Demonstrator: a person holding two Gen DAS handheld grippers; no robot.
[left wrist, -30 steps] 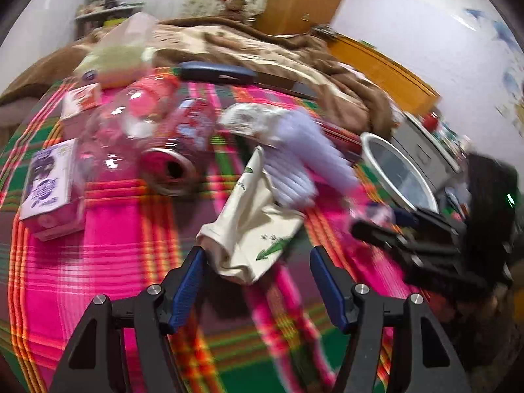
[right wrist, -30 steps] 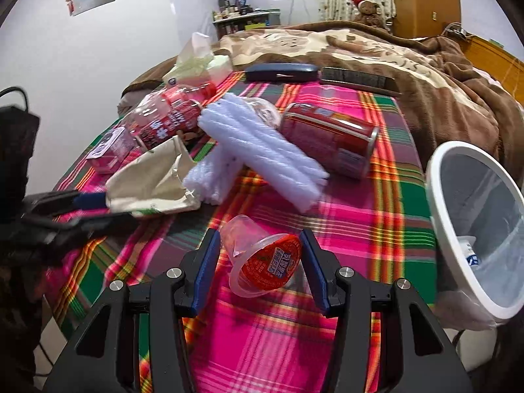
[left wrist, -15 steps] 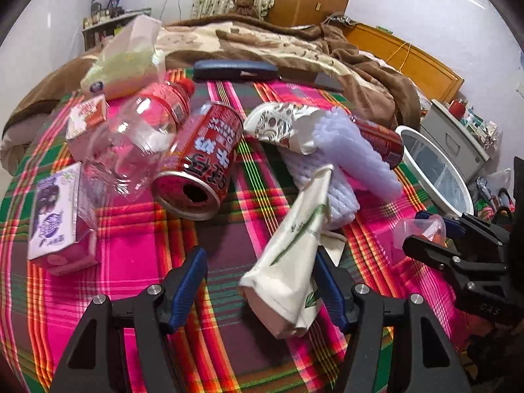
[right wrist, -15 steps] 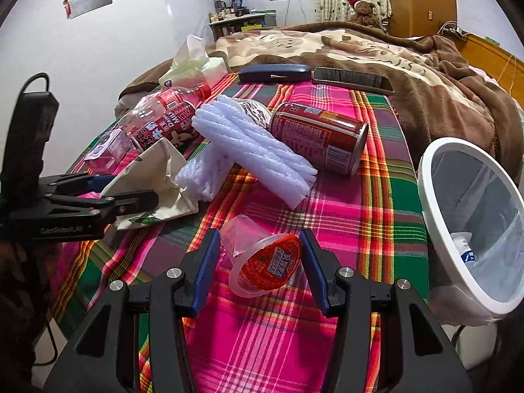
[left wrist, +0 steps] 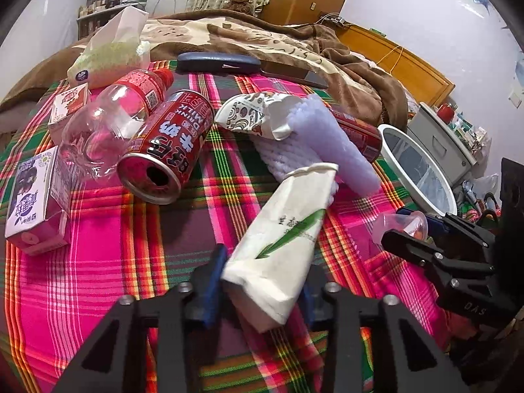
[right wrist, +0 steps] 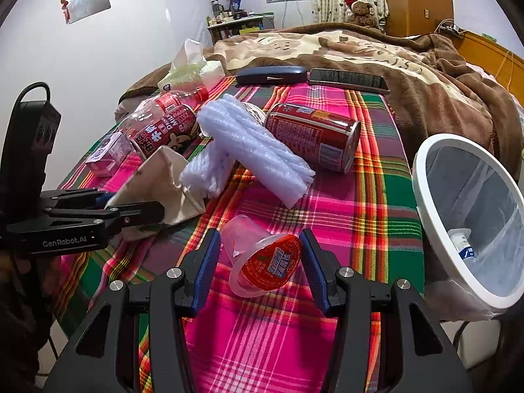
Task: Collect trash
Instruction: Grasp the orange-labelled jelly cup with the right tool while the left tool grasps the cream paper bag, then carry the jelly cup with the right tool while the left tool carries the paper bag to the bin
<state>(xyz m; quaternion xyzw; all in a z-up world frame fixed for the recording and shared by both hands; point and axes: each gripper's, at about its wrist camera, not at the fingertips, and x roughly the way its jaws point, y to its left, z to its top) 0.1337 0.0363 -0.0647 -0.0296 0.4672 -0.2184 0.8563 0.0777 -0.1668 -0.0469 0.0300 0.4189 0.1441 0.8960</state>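
Left gripper point(left wrist: 260, 281) clamped on the lower end of a cream paper bag point(left wrist: 288, 229) printed with a green leaf, bag slanting up and away over the plaid blanket point(left wrist: 108, 262) on the bed. Right gripper point(right wrist: 258, 262) closed around a clear jelly cup point(right wrist: 262, 258) with a red foil lid, lid tilted toward the camera, cup pinched between the blue pads point(right wrist: 206, 268).

Spread over the blanket beyond the bag: a red milk-drink can point(left wrist: 167, 144) on its side, open mouth toward the left camera; a clear plastic bottle point(left wrist: 111, 121) with a red label, lying just beside that can; a purple drink carton point(left wrist: 34, 203) at the left edge; a small red-and-white carton point(left wrist: 67, 104) farther back. Behind the bag, white foam wrap point(left wrist: 330, 144) lying across a crumpled patterned paper cup point(left wrist: 249, 114), and a second red can point(right wrist: 311, 136) on its side just past it.

At the far edge, a tissue pack point(left wrist: 111, 55), a dark glasses case point(left wrist: 217, 63) and a phone point(right wrist: 348, 80), side by side near the brown blanket point(right wrist: 425, 75).

Off the right side of the bed, a white-rimmed trash bin point(right wrist: 425, 203) with a clear liner, a small white bottle point(right wrist: 460, 240) inside.
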